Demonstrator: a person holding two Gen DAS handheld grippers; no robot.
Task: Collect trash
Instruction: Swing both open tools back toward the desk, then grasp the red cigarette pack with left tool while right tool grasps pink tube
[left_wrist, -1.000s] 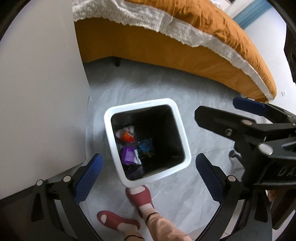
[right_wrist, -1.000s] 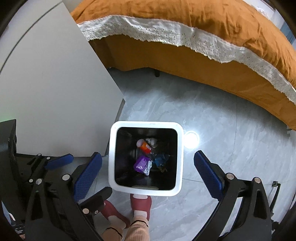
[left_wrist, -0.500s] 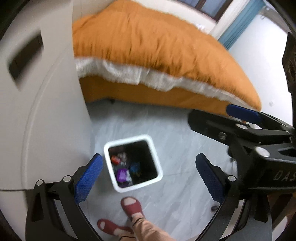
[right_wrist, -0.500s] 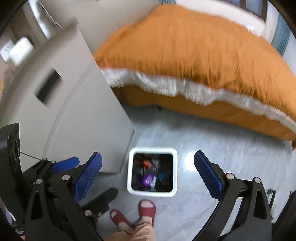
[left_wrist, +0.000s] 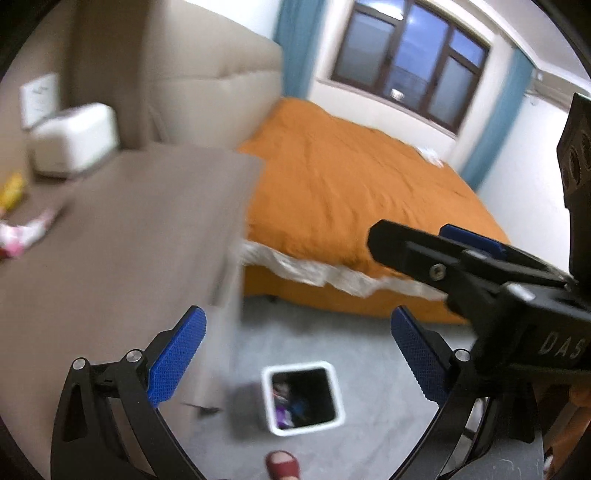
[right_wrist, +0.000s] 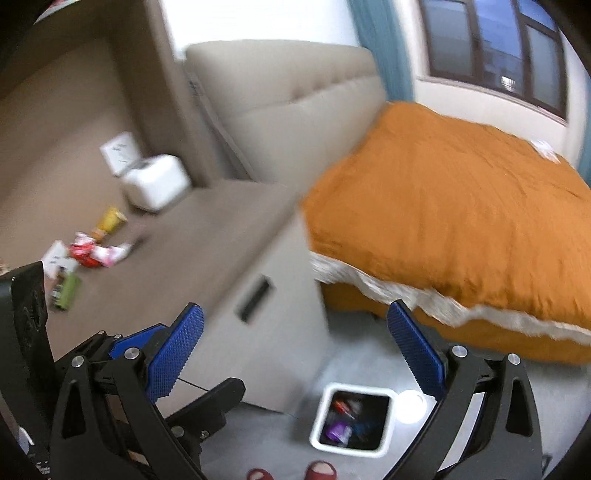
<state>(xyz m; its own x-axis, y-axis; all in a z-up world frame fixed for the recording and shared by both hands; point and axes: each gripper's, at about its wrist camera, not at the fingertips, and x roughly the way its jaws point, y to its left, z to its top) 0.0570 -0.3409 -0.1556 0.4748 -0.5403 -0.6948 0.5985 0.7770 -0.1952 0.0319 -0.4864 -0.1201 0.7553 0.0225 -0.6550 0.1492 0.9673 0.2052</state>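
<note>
A white square bin (left_wrist: 303, 397) (right_wrist: 354, 419) with a dark inside stands on the grey floor far below, holding colourful wrappers, one purple. Both grippers hang high above it. My left gripper (left_wrist: 297, 354) is open and empty. My right gripper (right_wrist: 295, 354) is open and empty too. Loose trash lies on the brown cabinet top: a red and pink wrapper pile (right_wrist: 94, 253), a yellow packet (right_wrist: 109, 221) and a green packet (right_wrist: 66, 291). In the left wrist view a pink wrapper (left_wrist: 22, 236) and a yellow packet (left_wrist: 11, 192) show at the far left edge.
A white box (right_wrist: 155, 186) and a white card (right_wrist: 118, 153) stand at the back of the cabinet (right_wrist: 207, 240). An orange bed (right_wrist: 461, 206) with a beige headboard (right_wrist: 295, 122) fills the right. Red slippers (right_wrist: 321, 472) of a person are beside the bin.
Both grippers have risen and tilted up from right over the bin. The bin has shrunk in view, and the cabinet top with its trash, the headboard and the window have come into sight.
</note>
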